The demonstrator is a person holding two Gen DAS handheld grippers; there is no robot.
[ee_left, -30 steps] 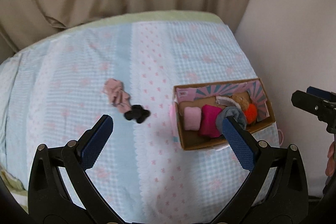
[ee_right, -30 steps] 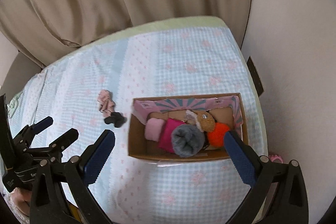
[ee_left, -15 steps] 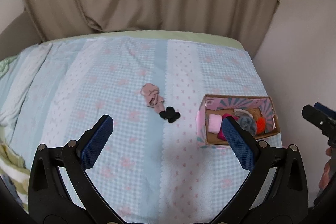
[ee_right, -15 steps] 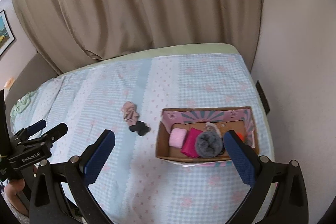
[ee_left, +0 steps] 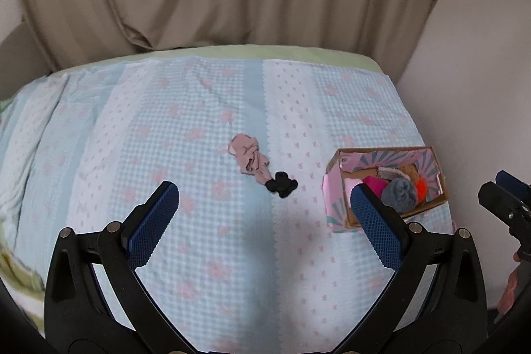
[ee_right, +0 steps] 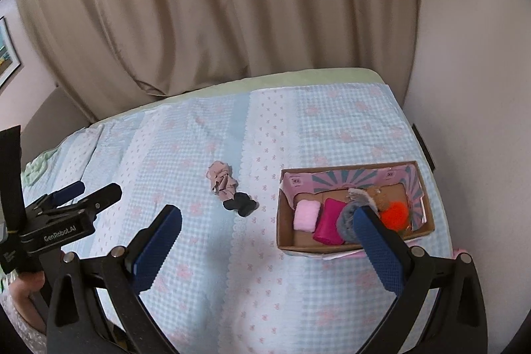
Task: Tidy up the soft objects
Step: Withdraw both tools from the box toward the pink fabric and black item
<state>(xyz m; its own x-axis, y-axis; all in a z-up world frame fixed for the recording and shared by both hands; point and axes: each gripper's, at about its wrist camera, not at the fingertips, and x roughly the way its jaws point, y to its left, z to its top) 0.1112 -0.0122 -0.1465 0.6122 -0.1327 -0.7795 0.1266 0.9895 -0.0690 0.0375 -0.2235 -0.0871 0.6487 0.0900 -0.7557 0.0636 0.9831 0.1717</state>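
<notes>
Two soft things are lying loose near the centre of both views: a crumpled pink cloth (ee_left: 249,157) and, touching its lower right end, a small black item (ee_left: 281,183) that may be a sock. To their right, at mid-right of the frame, a cardboard box (ee_right: 351,246) with a pink patterned lining is sitting on the checked bedspread (ee_left: 186,135) and is already holding a pale pink roll (ee_right: 306,216), a magenta roll (ee_right: 328,221), a grey bundle (ee_left: 399,193), an orange pompom (ee_right: 394,215) and a brown plush piece beside it. Compared with a second ago, both cameras are now sitting farther back and higher: the box and the loose pair are looking smaller, and much more of the beige curtain (ee_right: 232,15) is filling the upper frame. That is suggesting a pull-back after the box, with the next pick likely being the pink cloth and black item, which are the only pieces outside it. The left gripper (ee_left: 262,219) is standing spread wide and empty at the bottom of its view, framing the loose pair between its blue pads. The right gripper (ee_right: 267,233) is likewise spread and carrying nothing, its right finger overlapping the box's grey bundle only in the picture, not touching it as far as I can judge.
</notes>
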